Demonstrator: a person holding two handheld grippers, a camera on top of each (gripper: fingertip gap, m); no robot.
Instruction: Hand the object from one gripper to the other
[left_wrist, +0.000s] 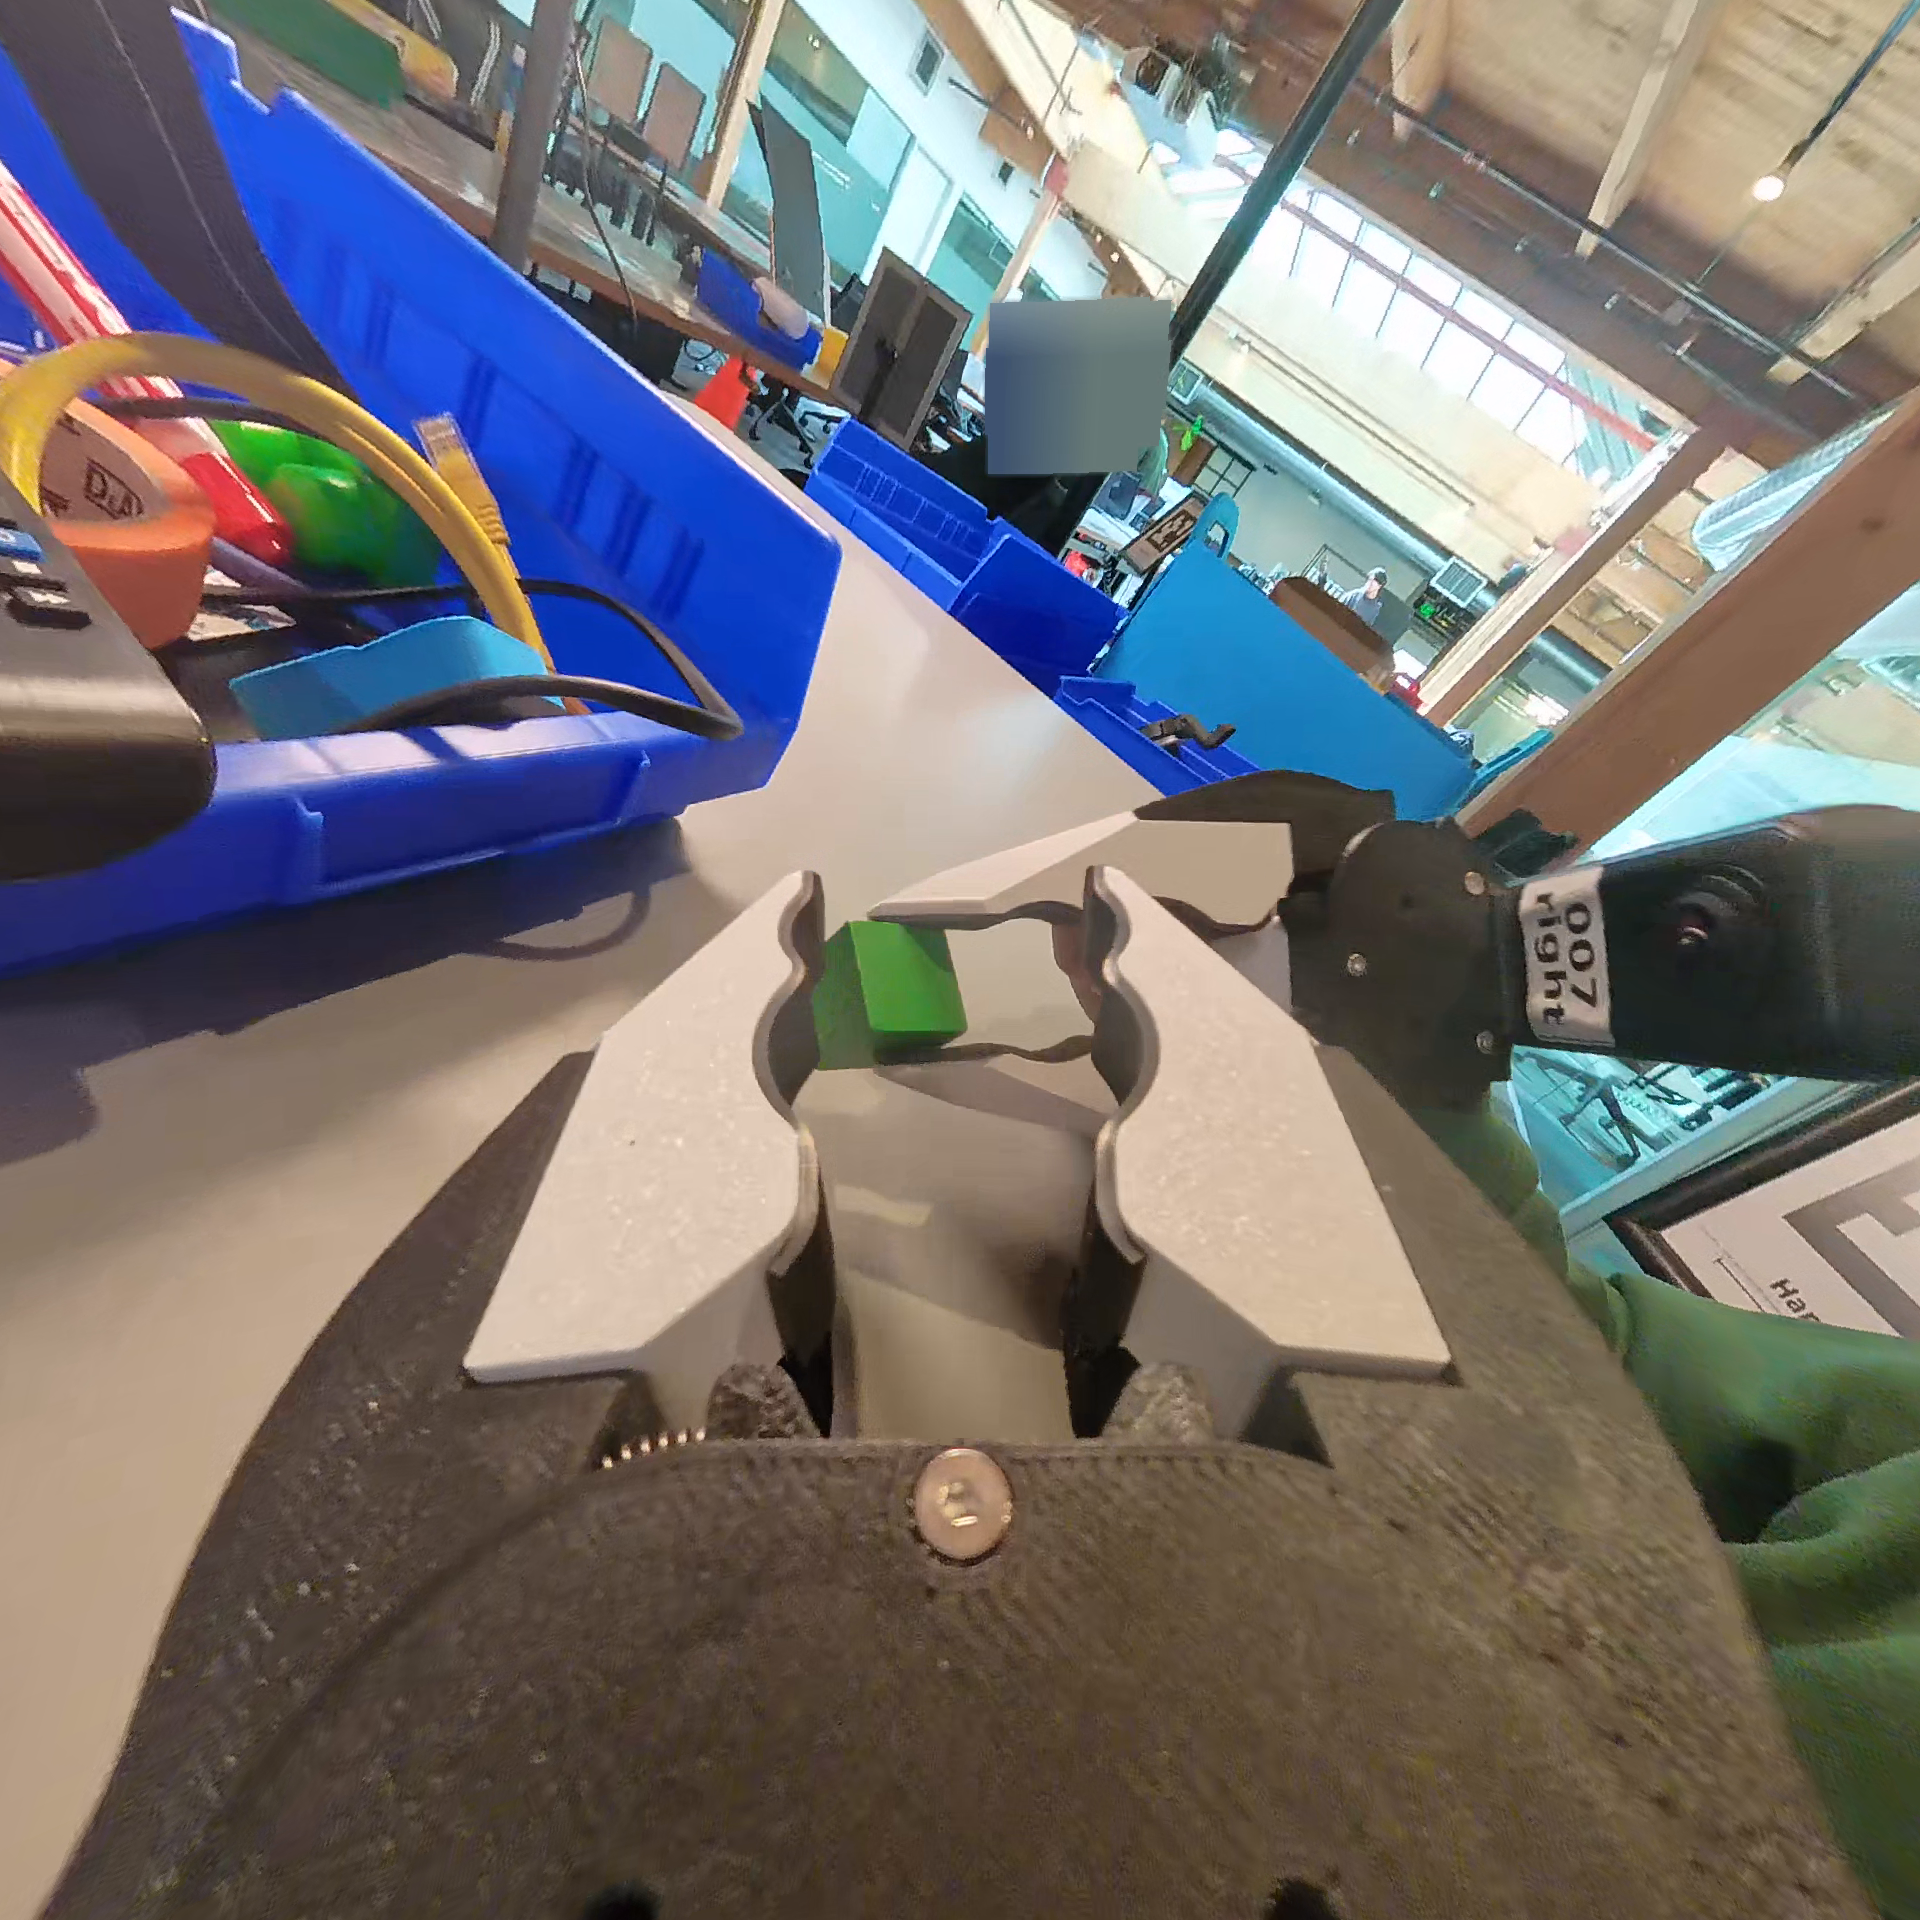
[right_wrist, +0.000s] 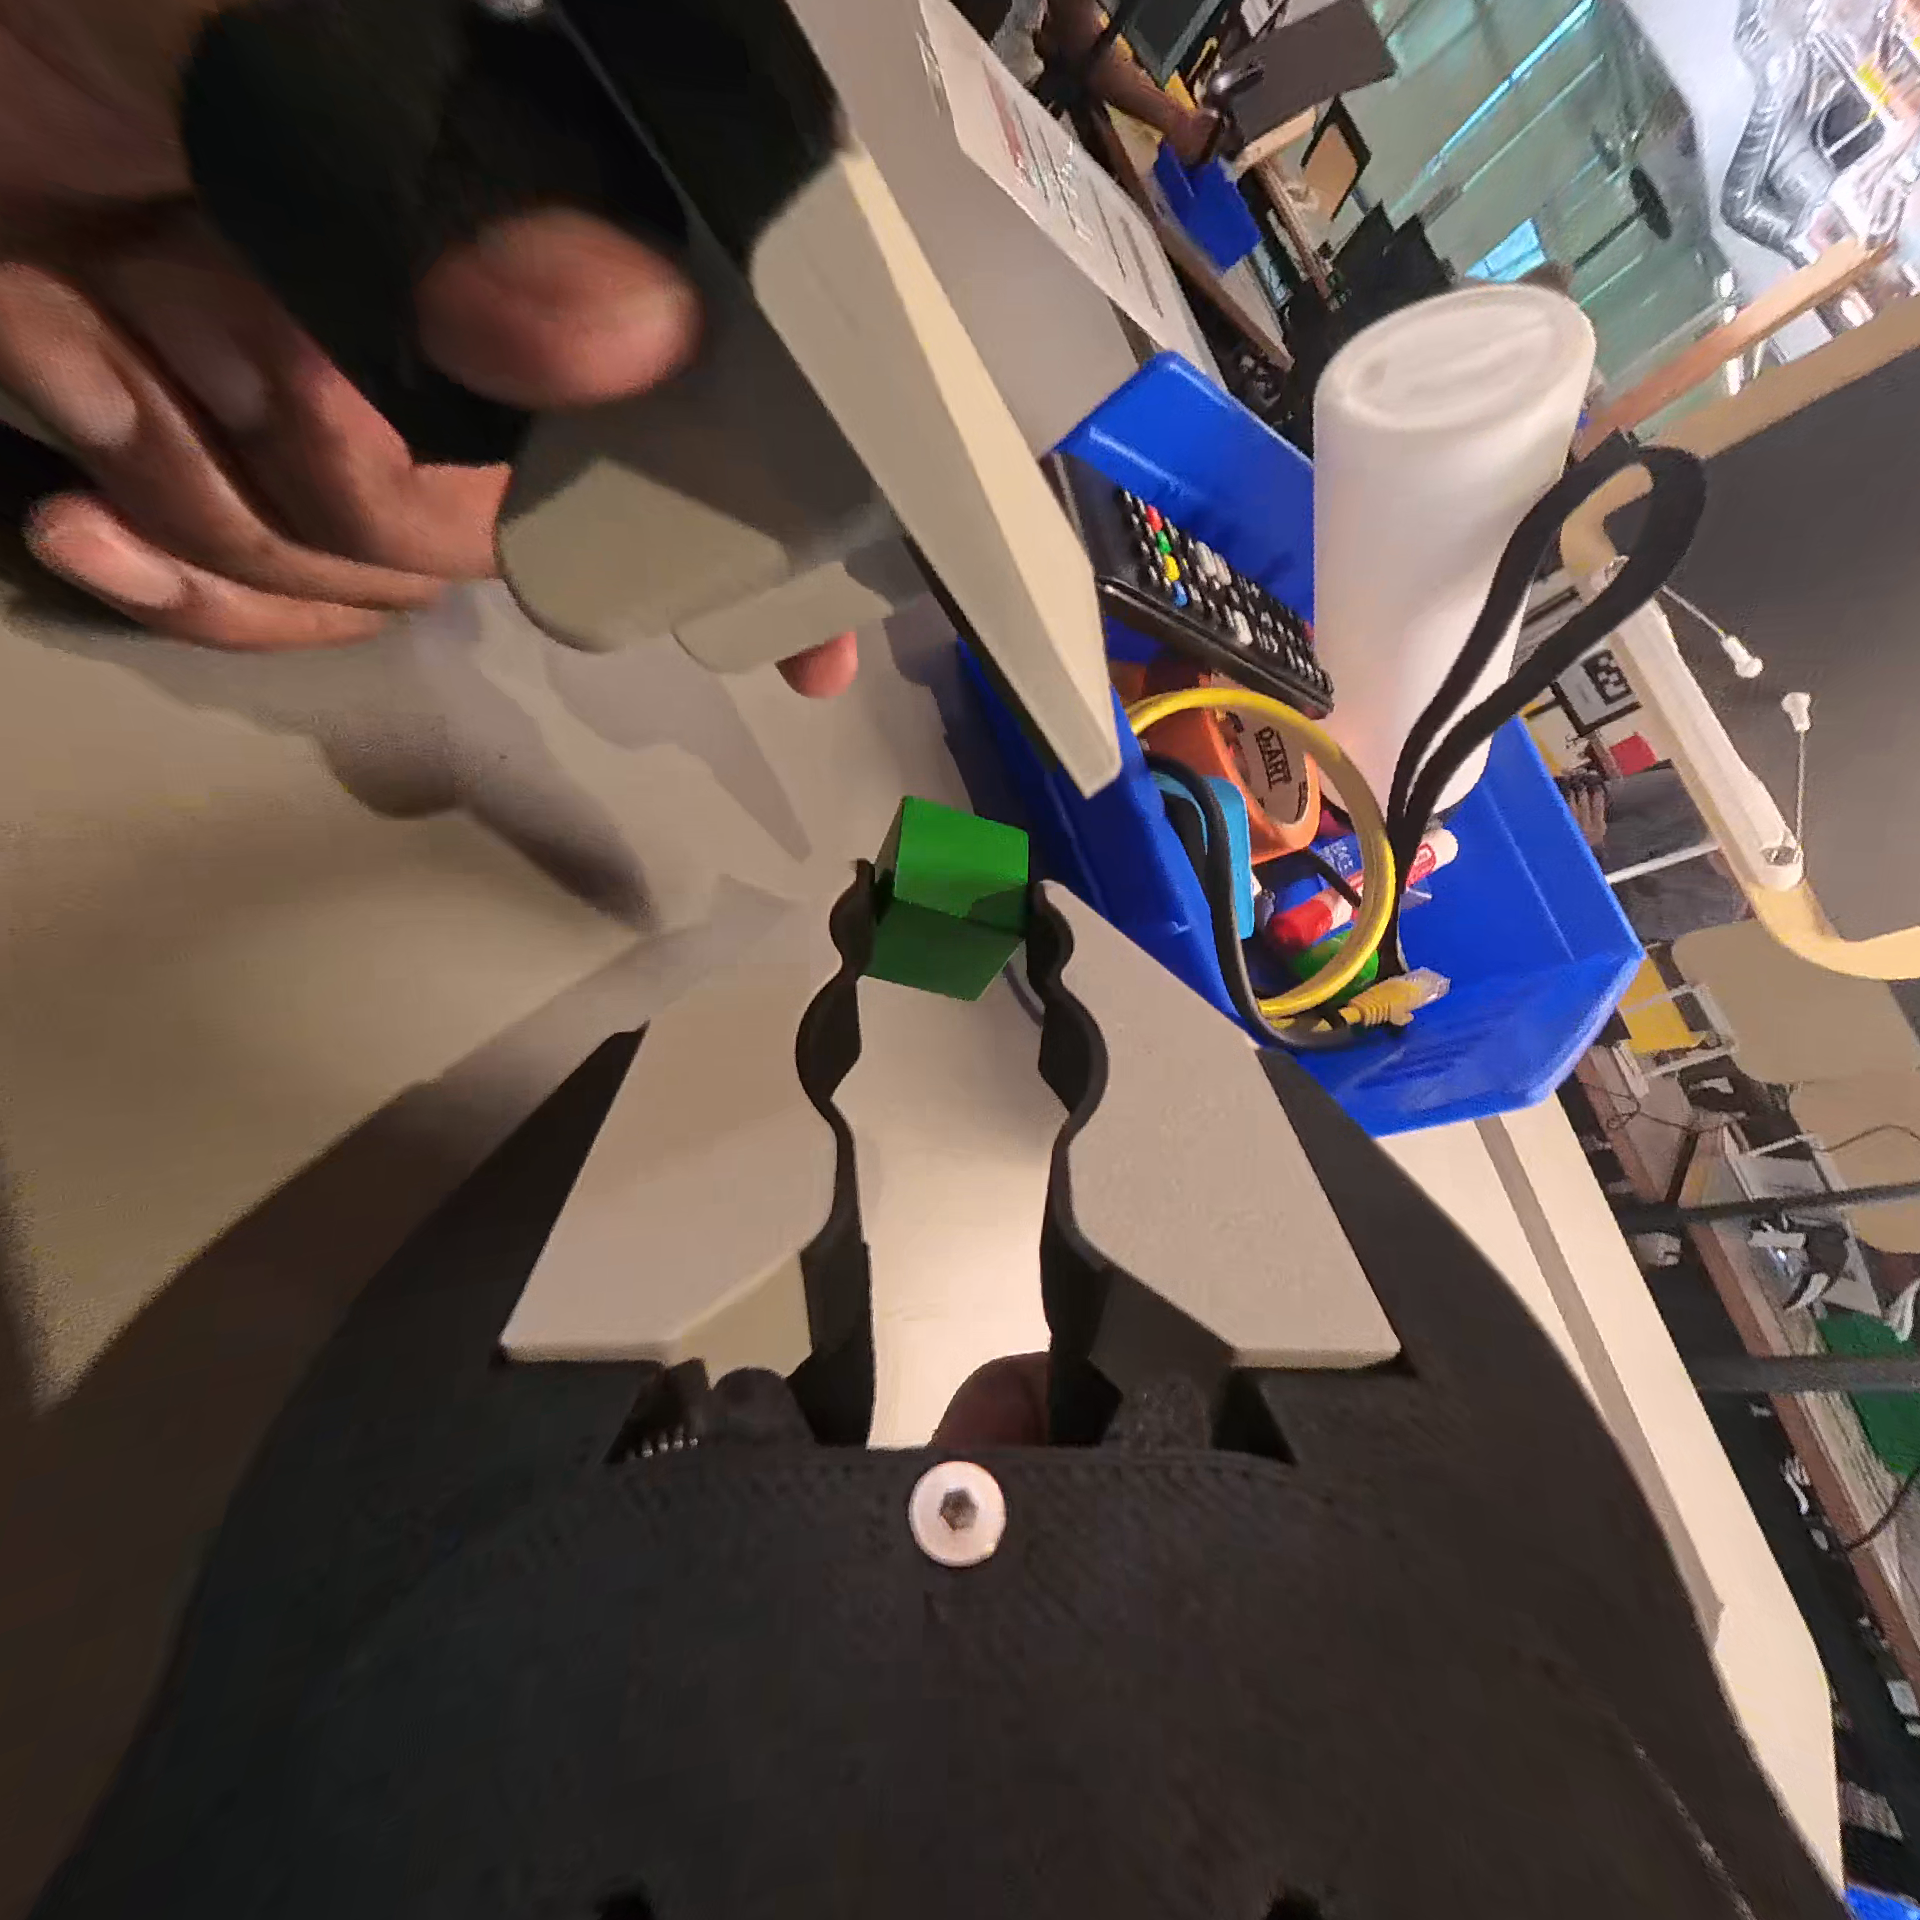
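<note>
Green block partly hidden behind left tongs.

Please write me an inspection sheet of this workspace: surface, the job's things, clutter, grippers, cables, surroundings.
Surface: grey table, bare near the grippers.
Job's things: green block, held off the table.
Clutter: blue bin holding a remote control, orange tape roll, white bottle, markers and a blue part.
Grippers: right gripper shut on the green block at its fingertips; left gripper open, fingers either side of the block, not yet closed.
Cables: yellow network cable and black cable looping in the bin.
Surroundings: more blue bins, desks, wooden beams, large windows.
</note>
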